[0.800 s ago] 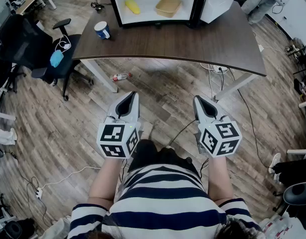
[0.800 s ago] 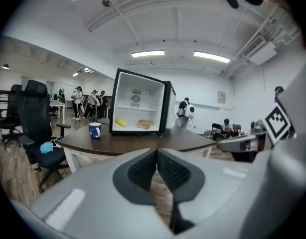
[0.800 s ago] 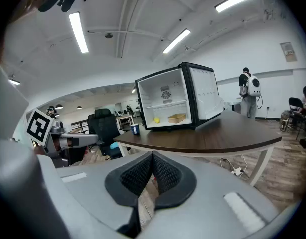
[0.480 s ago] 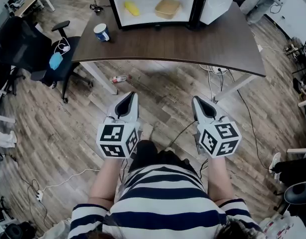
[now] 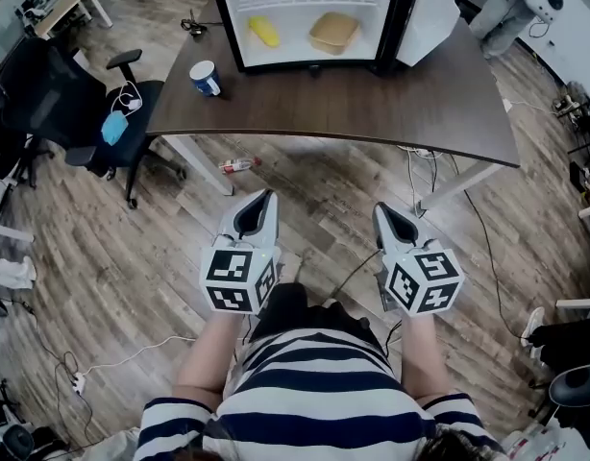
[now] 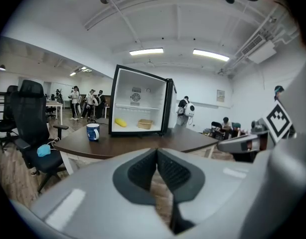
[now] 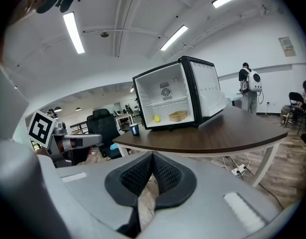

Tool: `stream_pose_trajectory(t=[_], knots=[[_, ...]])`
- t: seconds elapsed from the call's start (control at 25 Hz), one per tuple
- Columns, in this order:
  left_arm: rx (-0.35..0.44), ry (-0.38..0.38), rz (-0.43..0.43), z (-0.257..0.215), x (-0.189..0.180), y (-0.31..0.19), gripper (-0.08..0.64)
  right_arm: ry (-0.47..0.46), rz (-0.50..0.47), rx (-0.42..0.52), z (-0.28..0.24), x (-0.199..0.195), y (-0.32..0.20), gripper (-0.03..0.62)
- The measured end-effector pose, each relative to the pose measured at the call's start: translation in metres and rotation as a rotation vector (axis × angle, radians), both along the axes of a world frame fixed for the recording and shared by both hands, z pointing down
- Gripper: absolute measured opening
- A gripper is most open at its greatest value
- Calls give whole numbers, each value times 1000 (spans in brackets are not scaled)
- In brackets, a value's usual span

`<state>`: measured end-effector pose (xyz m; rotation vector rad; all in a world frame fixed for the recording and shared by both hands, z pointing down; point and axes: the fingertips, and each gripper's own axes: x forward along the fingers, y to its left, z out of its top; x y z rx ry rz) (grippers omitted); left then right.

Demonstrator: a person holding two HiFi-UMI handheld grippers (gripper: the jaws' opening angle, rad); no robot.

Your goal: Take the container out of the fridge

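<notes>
A tan container point(image 5: 333, 32) sits on the floor of the open mini fridge point(image 5: 309, 60), right of a yellow item point(image 5: 264, 33); the container point(image 6: 144, 124) point(image 7: 178, 116) shows small in both gripper views. The fridge stands on a dark wooden table point(image 5: 372, 104). My left gripper point(image 5: 261, 203) and right gripper point(image 5: 384, 213) are held side by side over the floor, well short of the table's near edge. Both are shut with nothing between the pads.
A blue-and-white mug point(image 5: 206, 78) stands on the table's left end. The fridge door point(image 5: 434, 12) hangs open to the right. A black office chair point(image 5: 55, 94) stands left of the table, and a bottle point(image 5: 239, 165) lies on the floor beneath it. Cables cross the floor.
The view has shifted slightly toward the table and fridge; both grippers sit a little lower in frame. They stay shut and level with each other.
</notes>
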<state>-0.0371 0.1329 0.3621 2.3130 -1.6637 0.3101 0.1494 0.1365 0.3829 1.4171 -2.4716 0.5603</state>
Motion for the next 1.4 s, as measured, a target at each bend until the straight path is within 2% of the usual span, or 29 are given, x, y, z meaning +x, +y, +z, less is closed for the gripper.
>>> stream_pose_trajectory(t=[0.96,1.4], knots=[[-48,25,15,13,-57,-142,0,31,-22,-28,0,-68,-140,-5],[-57,-3,52,19,-92,-189,0,46,-10,-32,6,-109,-185,-5]])
